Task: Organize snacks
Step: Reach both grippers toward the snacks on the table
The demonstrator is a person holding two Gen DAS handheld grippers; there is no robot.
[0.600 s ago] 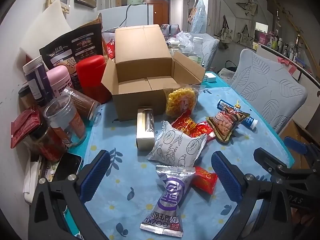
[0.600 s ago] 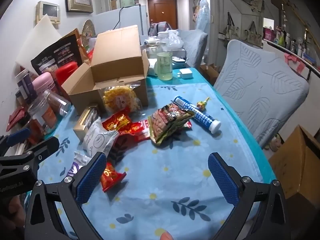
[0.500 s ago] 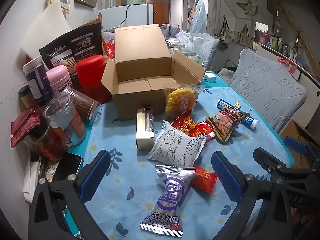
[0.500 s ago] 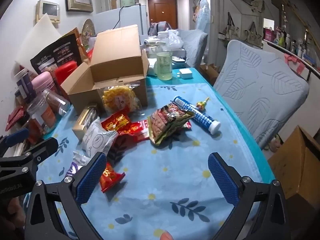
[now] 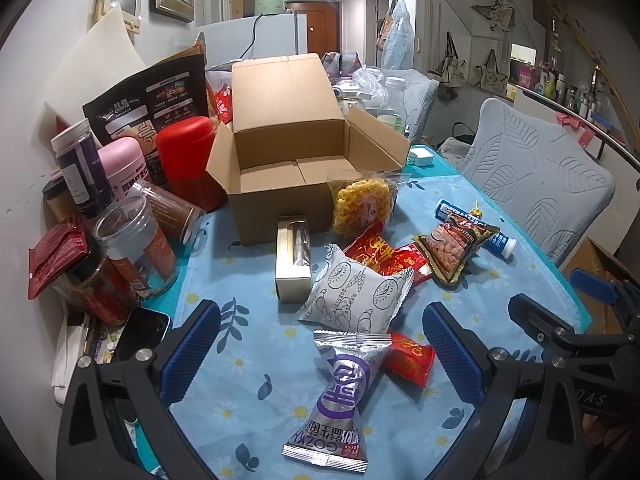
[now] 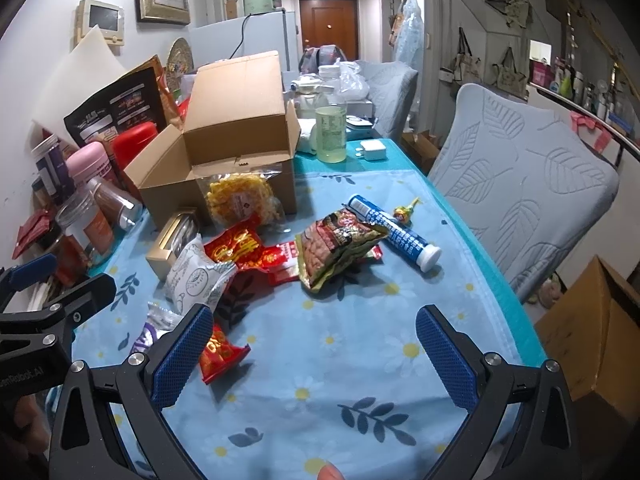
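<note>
A: How far along?

B: Nothing packed. The box (image 5: 296,168) at 12 o'clock looks empty; the snacks lie loose on the cloth (image 6: 360,360): white pack (image 5: 356,292), purple pack (image 5: 344,384), nuts (image 5: 452,244), tube (image 6: 394,232).

A: Grippers?

B: Left gripper (image 5: 320,356) has its jaws apart, straddling the purple pack without touching. Right gripper (image 6: 316,352) is spread over bare cloth.

A: Changes from half a second back?

B: Almost none; the right view has crept slightly.

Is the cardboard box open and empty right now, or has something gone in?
Open and empty as far as visible: the cardboard box has its lid flap raised, and the left wrist view shows only bare bottom flaps. The front inner corner is hidden.
</note>
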